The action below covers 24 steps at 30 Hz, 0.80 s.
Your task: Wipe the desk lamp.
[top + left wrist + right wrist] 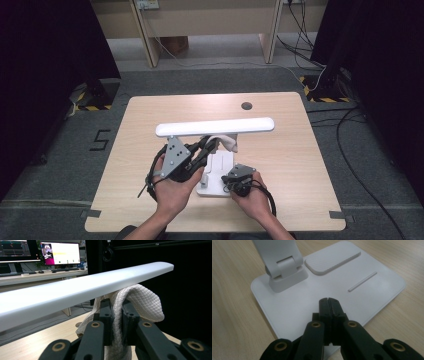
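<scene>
The left gripper [115, 315] pinches a white cloth [140, 302] right under the lamp head [215, 127] — a long bar running left to right across the table [150, 115], lying just above and beyond the jaws, so a wipe would run along that axis. The right gripper [329, 302], jaws pressed together with nothing between them, rests on the lamp base [294, 305], seemingly steadying it. No brand or label reads on the lamp — a "5" [99, 140] marks the floor to the table's left.

Wooden table [280, 165], grey carpet [60, 165], floor cables [350, 150], lit monitors [60, 252] on a far desk [37, 277].
</scene>
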Each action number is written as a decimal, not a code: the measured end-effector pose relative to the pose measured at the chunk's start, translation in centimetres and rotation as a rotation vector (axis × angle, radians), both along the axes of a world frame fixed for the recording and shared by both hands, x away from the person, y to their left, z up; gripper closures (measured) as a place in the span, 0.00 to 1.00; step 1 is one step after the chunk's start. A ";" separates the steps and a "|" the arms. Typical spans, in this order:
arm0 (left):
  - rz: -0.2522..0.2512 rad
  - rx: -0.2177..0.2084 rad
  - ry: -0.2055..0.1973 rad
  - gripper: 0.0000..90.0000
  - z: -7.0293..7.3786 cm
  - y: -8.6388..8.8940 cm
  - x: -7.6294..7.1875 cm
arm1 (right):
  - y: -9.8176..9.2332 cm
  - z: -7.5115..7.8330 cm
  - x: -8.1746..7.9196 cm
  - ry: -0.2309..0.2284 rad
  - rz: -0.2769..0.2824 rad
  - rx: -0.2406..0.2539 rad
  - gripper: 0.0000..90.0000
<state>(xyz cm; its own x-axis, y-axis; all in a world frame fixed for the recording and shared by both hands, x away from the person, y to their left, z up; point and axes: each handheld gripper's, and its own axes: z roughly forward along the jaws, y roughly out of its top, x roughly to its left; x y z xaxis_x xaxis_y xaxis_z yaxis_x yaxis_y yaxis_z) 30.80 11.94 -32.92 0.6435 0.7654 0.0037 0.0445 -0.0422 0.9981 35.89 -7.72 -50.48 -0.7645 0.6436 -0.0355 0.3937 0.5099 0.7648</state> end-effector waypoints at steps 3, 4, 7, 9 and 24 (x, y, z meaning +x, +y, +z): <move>0.002 0.000 0.000 0.90 0.0 0.1 0.0 | 0.0 0.0 0.0 0.000 0.000 0.000 1.00; 0.004 -0.005 0.001 0.90 -0.1 0.2 -0.1 | 0.0 0.0 0.0 0.000 0.000 0.000 1.00; 0.007 -0.007 -0.002 0.90 -0.1 0.3 -0.1 | 0.0 0.0 0.0 0.000 0.000 0.000 1.00; 0.009 -0.003 -0.001 0.90 -0.1 0.4 -0.2 | 0.0 0.0 0.0 -0.001 0.000 -0.001 1.00; 0.025 -0.003 -0.003 0.90 -0.2 1.3 -0.5 | 0.0 0.0 0.0 0.001 0.000 -0.002 1.00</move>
